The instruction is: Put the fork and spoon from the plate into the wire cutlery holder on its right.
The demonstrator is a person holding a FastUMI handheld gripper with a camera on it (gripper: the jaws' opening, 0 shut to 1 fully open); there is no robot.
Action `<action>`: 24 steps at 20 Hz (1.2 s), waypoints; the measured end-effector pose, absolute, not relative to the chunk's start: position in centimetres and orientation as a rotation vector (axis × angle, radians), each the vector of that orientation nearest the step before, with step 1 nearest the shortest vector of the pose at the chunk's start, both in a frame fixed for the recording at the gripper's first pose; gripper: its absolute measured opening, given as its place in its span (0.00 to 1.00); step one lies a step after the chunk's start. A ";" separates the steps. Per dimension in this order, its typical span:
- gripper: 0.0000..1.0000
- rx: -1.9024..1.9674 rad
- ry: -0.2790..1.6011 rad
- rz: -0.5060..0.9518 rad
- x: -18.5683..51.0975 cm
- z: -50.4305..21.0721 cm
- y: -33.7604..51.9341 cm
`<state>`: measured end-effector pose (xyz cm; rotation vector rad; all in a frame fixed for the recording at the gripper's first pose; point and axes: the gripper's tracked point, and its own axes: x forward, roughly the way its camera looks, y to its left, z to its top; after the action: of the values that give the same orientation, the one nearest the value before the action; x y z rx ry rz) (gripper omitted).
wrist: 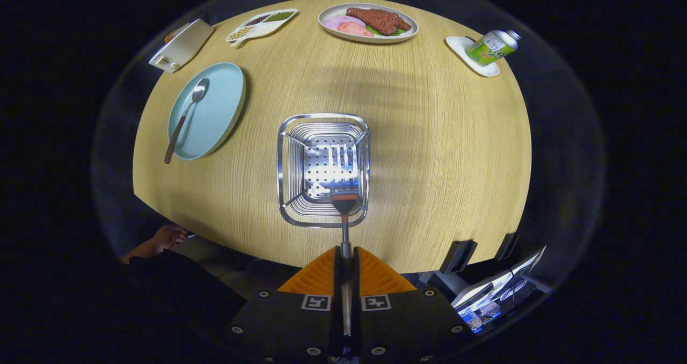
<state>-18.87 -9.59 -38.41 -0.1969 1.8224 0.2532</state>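
Gripper [346, 256] pinched nearly closed on the fork [343, 192], both fingers pressing its handle. Fork head hangs tines-down inside the wire cutlery holder [284, 160], just ahead of the fingers. A person's hand [166, 238] rests at the table [440, 154] edge nearby. Left of the holder, the pale blue plate [220, 106] carries the spoon [185, 118], handle overhanging the rim. Beyond: a divided dish of grains [263, 24], a platter of meat [368, 22], a green can [492, 46] lying on a white saucer [456, 44]; can's label print too small to read.
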 end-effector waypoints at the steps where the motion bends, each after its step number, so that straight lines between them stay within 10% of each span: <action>1: 0.06 -0.180 1.839 0.262 -19.0 -38.2 -9.4; 15: 0.23 0.010 1.428 0.144 -9.1 -33.3 -8.5; 24: 0.70 0.093 0.723 0.028 1.2 -22.9 -7.1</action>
<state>1.20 -7.08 -22.89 0.0932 0.7233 0.0275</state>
